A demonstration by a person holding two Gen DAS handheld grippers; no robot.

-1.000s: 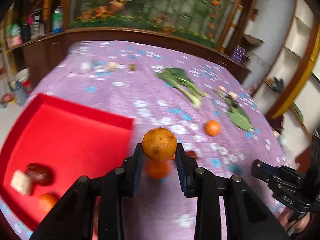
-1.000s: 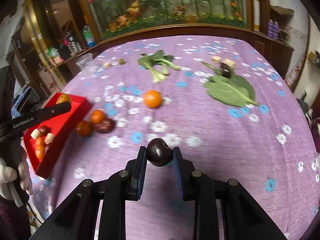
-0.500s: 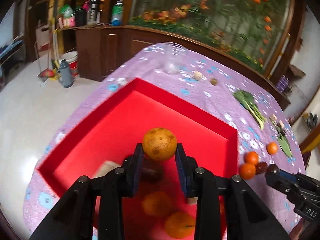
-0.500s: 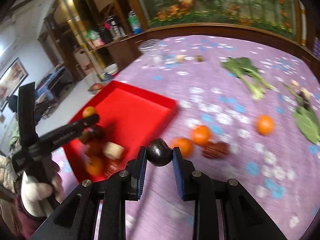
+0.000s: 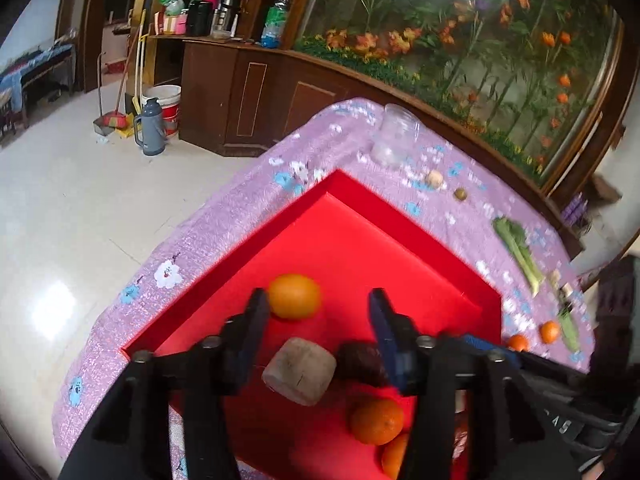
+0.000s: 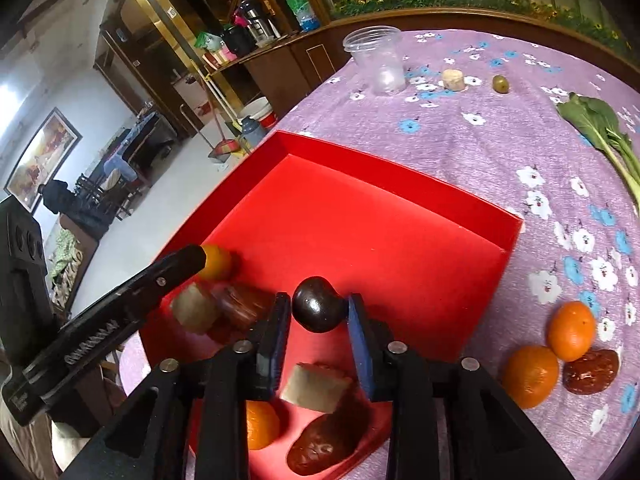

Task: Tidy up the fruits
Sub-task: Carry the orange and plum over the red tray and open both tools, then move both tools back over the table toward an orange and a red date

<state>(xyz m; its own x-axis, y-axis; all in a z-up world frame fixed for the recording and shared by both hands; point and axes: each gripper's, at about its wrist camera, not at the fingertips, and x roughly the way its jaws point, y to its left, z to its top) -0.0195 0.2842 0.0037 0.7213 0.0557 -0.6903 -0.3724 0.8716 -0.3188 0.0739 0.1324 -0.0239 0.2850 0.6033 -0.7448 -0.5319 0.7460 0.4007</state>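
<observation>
Both tools are over the red tray [image 6: 400, 184], jaws opening. The right tool [image 6: 318, 332] is letting go: the dark plum [image 6: 318, 310] sits between its pads, touching the right pad with a gap on the left side, above the tray floor. Under it lie a pale cube [image 6: 316, 386], a brown date [image 6: 320, 444] and an orange [image 6: 260, 424].

The left tool [image 5: 316, 332] stands released, nothing pressed between its pads; the orange it faces [image 5: 294, 295] sits on the tray floor just beside the left pad.

Right of the tray, on the purple flowered surface [image 6: 480, 140], two oranges [image 6: 530, 376] touch another date [image 6: 590, 372]. Further back, a leafy green [image 6: 600, 128], then an olive-like fruit [image 6: 501, 84], a small pale piece [image 6: 453, 79] and a clear plastic cup [image 6: 378, 60] near the far edge.
</observation>
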